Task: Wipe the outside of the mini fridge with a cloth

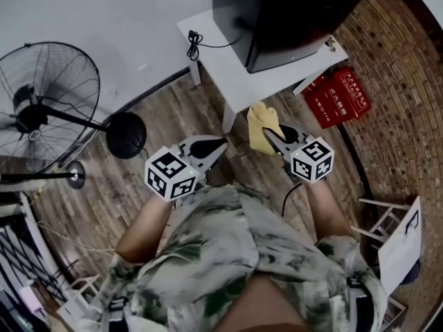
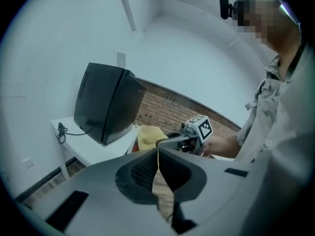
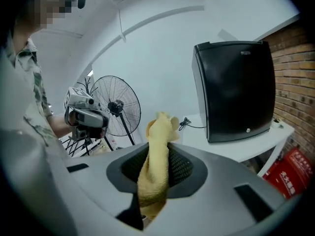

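Mini fridge (image 1: 291,19), glossy black box, upright on the white counter (image 1: 228,68) beside the brick wall (image 1: 398,68), right gripper (image 1: 270,134) fingers (image 3: 183,168) clamped on a yellow cloth (image 1: 259,120) near it, left gripper (image 1: 221,145) fingers together, empty

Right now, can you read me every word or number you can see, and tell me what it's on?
No text here is clear enough to quote.
Red box: white characters on its face, too blurred to read.
Mini fridge: a tiny mark near the top of its door, too small to read.
Marker cubes: only black-and-white square patterns, no words or numbers.
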### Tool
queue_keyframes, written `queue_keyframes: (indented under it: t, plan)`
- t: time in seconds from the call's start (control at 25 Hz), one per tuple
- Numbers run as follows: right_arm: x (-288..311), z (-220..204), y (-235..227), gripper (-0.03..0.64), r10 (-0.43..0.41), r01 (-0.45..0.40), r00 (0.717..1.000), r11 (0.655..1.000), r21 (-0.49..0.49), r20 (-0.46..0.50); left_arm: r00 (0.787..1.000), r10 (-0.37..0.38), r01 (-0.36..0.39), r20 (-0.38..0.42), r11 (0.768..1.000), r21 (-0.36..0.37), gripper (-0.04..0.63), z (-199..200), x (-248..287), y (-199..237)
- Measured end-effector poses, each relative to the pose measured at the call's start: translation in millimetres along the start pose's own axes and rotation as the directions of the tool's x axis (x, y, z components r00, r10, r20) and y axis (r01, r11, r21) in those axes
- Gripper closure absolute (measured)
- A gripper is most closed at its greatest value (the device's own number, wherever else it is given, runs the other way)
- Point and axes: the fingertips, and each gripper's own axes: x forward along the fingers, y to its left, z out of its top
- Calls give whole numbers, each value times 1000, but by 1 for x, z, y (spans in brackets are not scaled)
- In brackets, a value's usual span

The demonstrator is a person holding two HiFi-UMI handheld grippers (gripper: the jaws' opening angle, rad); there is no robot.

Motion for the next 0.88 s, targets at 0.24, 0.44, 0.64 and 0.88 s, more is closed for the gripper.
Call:
queue_keyframes:
  t: [0.24, 0.44, 0.64, 0.88]
  plan:
    - [-86, -35, -5, 518, 37, -37, 999, 999, -5, -8, 1000, 26, -26, 2, 999, -19, 569, -19, 46, -67]
    - [-128, -56, -3, 518, 81, -81, 997, 997, -17, 7, 997, 79, -79, -2, 997, -17, 570, -37, 65, -102]
    - [-159, -64, 2, 518, 99, -99, 994, 995, -8, 42, 997, 75, -76, -29, 997, -20, 570, -50, 78, -133]
    - [-192, -64, 4, 520, 93, -92, 992, 996, -17, 88, 997, 54, -53, -58, 998, 20, 569, -50, 95, -163]
